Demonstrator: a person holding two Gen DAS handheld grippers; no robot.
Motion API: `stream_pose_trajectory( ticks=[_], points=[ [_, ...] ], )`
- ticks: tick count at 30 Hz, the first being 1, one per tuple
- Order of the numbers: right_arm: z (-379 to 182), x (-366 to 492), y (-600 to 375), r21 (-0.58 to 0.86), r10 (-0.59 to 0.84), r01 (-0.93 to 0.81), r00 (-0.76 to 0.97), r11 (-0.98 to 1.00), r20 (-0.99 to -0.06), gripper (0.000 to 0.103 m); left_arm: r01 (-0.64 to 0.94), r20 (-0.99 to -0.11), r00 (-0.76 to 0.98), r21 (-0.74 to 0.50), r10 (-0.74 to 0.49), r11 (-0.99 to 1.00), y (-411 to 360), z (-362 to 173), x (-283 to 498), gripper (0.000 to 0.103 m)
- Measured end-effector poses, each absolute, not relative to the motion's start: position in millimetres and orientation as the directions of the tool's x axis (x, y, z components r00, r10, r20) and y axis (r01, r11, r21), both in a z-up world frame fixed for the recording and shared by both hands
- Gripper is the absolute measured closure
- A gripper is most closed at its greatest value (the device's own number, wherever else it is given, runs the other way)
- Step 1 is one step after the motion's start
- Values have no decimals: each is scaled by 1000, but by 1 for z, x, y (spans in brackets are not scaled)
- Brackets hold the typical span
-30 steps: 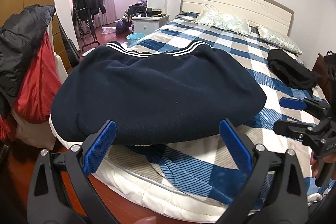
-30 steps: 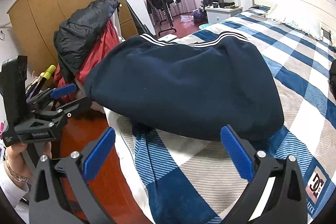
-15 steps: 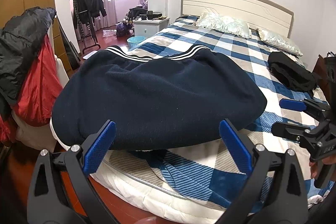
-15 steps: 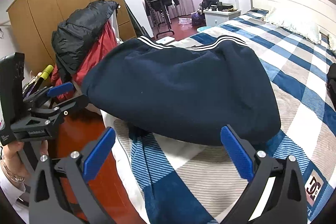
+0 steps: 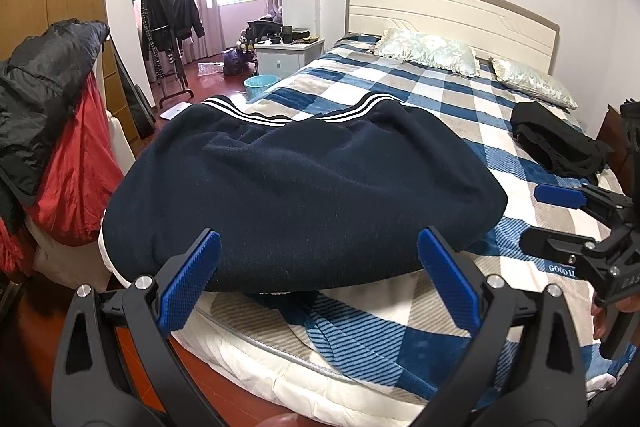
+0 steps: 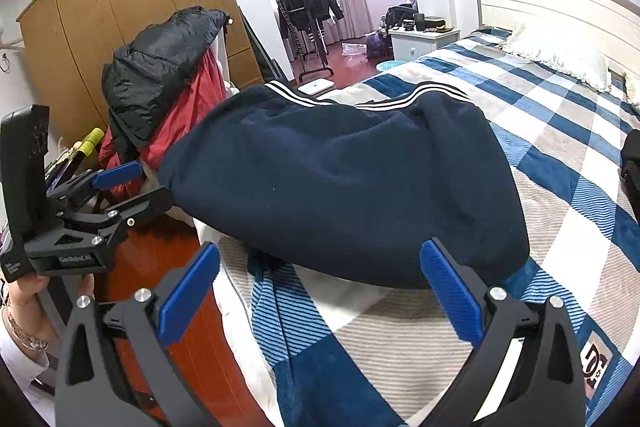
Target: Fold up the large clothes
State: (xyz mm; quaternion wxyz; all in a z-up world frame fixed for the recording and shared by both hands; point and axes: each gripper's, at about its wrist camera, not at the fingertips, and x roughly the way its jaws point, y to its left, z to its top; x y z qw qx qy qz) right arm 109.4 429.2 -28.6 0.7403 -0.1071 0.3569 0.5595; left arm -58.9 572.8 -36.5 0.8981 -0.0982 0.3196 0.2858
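Observation:
A navy fleece garment point(image 5: 304, 195) with white stripes at its far edge lies folded on the foot corner of the bed; in the right wrist view the garment point(image 6: 352, 183) fills the middle. My left gripper point(image 5: 318, 283) hangs open just short of its near edge, nothing between the blue pads. My right gripper point(image 6: 320, 291) is open too, held above the blanket at the garment's near right edge. Each gripper shows in the other's view: the right gripper point(image 5: 556, 219) at far right, the left gripper point(image 6: 128, 187) at far left over the floor.
The bed point(image 5: 460, 107) has a blue, white and beige checked blanket and two pillows. A black bundle point(image 5: 560, 147) lies on its right side. A chair heaped with black and red coats point(image 6: 168, 79) stands left of the bed. A wardrobe, nightstand and clothes rack stand behind.
Both grippers have drawn back a little from the garment and risen slightly. The garment lies as before, and both grippers stay open.

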Motion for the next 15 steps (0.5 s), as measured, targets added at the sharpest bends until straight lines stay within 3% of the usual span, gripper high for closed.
stream_pose_trajectory(
  ticks=[15],
  points=[
    [-28,114,428,245,754,-899,128,362,-644,5,-574,-619,636,20,461,819,565,-35,-58,7]
  ],
)
